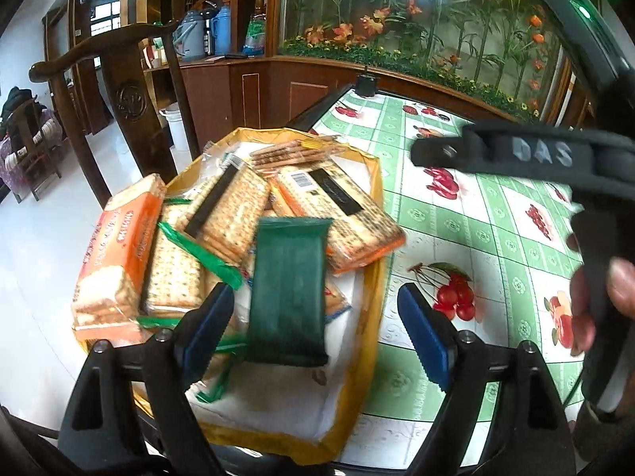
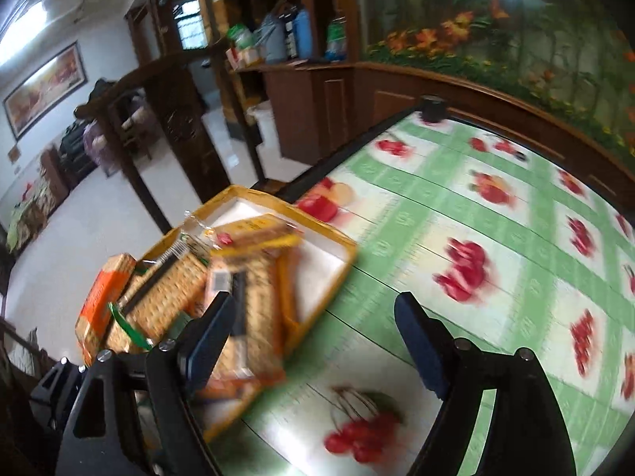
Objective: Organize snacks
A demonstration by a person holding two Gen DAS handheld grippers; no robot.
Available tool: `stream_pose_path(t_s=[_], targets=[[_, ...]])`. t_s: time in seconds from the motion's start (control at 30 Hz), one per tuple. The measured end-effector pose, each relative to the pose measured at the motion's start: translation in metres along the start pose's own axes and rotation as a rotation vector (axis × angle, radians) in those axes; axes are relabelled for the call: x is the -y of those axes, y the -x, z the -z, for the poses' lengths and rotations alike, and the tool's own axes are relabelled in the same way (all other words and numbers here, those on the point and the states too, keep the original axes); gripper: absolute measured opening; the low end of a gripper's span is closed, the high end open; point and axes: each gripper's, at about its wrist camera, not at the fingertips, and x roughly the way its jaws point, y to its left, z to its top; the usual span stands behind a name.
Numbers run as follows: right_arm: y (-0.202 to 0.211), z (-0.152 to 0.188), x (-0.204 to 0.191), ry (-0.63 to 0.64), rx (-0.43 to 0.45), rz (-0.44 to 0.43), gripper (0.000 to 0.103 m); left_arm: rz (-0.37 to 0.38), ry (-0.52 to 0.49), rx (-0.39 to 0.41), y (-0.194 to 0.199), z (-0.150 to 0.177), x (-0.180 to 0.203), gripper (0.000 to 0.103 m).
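Left wrist view, from the left edge: a dark wooden chair (image 1: 119,79) standing on the pale floor beside the table (image 1: 488,214), the table covered in a green-checked cloth printed with cherries and other fruit. At the table's left end, a yellow-rimmed tray (image 1: 369,297) lined with white paper and piled with snack packs. Leftmost in the pile, an orange cracker pack (image 1: 115,254) lying against the tray's rim. Next to it, clear-wrapped crackers with a green strip (image 1: 198,250), then a cracker pack with a black band (image 1: 226,210), then a barcoded cracker pack (image 1: 337,214) reaching over the tray's right rim. At the far side of the tray, a bundle of thin biscuit sticks (image 1: 285,154). Nearest the camera, a dark green packet (image 1: 289,289) on top of the pile, blurred, between the blue pads of the left gripper (image 1: 313,337) but with neither pad pressing on it. Jaws of this gripper wide apart, nothing clamped. Further right, above the cloth, the black body of the right gripper (image 1: 516,150) crossing the view, with the person's hand (image 1: 595,301) around its handle at the right edge.

Right wrist view, much blurred: the same tray (image 2: 341,273) at lower left, crackers heaped inside, left pad (image 2: 206,341) in front of the pile without gripping any pack. Right gripper (image 2: 313,341) with jaws apart and empty over the cloth. Cherries printed on the cloth just below.
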Motion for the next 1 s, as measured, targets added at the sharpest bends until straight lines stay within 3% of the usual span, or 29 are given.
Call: stream_pose_path(t_s=[0.17,0.43,1.0], targets=[[0.013,0.022,0.016,-0.04,0.002,0.025,0.082,-0.036,-0.009,0.044,0.009,-0.001,0.005,0.087],[0.032,0.047,0.003,-0.003,0.073,0.107,0.083,-0.133,0.023,0.101,0.021,0.001,-0.006,0.09],[0.039,0.078,-0.029,-0.01,0.15,0.122,0.083,-0.267,0.102,0.167,0.044,0.014,-0.038,0.09]])
